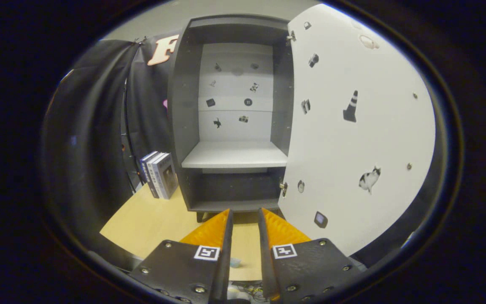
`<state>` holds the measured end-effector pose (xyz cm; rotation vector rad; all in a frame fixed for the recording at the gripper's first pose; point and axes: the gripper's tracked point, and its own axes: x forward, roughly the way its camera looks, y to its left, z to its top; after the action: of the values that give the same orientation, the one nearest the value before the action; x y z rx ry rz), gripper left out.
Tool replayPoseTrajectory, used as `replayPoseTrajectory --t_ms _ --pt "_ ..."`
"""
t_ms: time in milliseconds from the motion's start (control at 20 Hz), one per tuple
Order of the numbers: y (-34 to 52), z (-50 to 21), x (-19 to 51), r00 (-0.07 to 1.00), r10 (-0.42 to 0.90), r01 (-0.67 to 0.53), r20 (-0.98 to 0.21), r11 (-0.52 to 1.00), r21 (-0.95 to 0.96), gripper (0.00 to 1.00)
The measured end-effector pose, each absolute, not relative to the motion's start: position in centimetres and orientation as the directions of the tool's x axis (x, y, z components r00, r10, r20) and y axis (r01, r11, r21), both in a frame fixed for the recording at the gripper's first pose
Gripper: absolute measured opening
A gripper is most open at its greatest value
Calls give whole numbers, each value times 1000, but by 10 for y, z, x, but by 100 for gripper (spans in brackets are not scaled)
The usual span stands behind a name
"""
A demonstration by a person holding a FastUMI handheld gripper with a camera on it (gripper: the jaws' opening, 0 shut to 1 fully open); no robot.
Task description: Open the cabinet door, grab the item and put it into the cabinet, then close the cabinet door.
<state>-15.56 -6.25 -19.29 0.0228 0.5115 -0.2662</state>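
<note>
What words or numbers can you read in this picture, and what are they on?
None can be read.
Books beside the open cabinet: spine print too small and blurred.
Cabinet door: picture stickers, no words.
Gripper, fingers slightly apart and holding nothing: square patterned markers, no letters.

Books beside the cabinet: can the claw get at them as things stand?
Probably yes. The books stand upright on the table, left of the cabinet, with bare tabletop between them and the empty claw.

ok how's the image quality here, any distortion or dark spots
Gripper view: fisheye bends the open cabinet door into a curve; the white shelf is evenly lit, the compartment below it sits in shadow; books stay fairly sharp; the gripper fingers stand slightly apart, empty.
</note>
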Motion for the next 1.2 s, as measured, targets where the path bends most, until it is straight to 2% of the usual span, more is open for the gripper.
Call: replayPoseTrajectory --t_ms 450,500,550,700,850,1000,1200 --pt "-66 -337 -175 692 -229 303 -684 953 -12 32" --pt "-63 -350 -177 678 -221 304 -701 953 -6 34" --pt "-59 -363 -176 665 -212 302 -717 953 -2 42" --pt "-48 -392 -172 633 -187 288 -751 957 5 81" --pt "-49 -415 -168 591 -218 304 -776 952 -36 88" --pt "-50 -434 -162 556 -238 360 -797 932 -27 88" --pt "-39 -464 -160 518 -231 356 -823 934 -38 88"
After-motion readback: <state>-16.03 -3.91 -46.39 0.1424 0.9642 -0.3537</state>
